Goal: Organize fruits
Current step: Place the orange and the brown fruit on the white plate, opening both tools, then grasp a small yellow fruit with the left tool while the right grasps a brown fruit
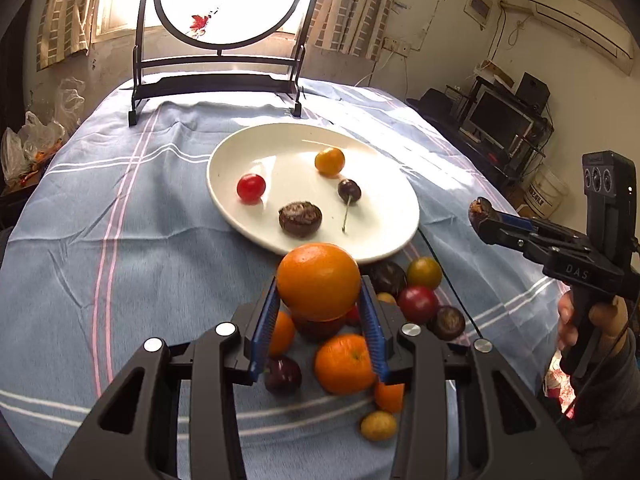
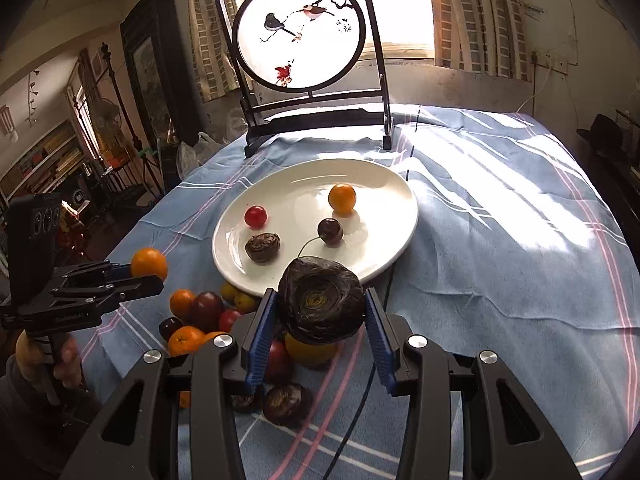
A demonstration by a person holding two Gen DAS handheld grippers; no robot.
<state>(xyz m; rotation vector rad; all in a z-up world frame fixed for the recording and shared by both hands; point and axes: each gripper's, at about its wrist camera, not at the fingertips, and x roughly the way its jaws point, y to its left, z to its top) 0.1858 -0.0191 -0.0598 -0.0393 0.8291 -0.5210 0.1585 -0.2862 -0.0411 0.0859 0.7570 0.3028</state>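
My left gripper (image 1: 320, 300) is shut on an orange (image 1: 318, 280) and holds it above a pile of fruit (image 1: 344, 362) on the cloth. My right gripper (image 2: 320, 312) is shut on a dark brown water chestnut (image 2: 320, 300), lifted over more loose fruit (image 2: 200, 316). Beyond both lies a white plate (image 1: 376, 236) carrying a red tomato (image 1: 251, 188), a small orange fruit (image 1: 329, 161), a dark cherry (image 1: 349, 191) with its stem and a brown chestnut (image 1: 300, 219). In the left wrist view the right gripper (image 1: 480, 216) shows at the right edge with the chestnut at its tip.
A blue striped cloth (image 1: 140, 260) covers the table. A round painted screen on a black stand (image 2: 300, 40) rises at the far edge behind the plate. A black cable (image 2: 360, 412) runs across the cloth near my right gripper. A hand (image 2: 36, 360) holds the left gripper's handle.
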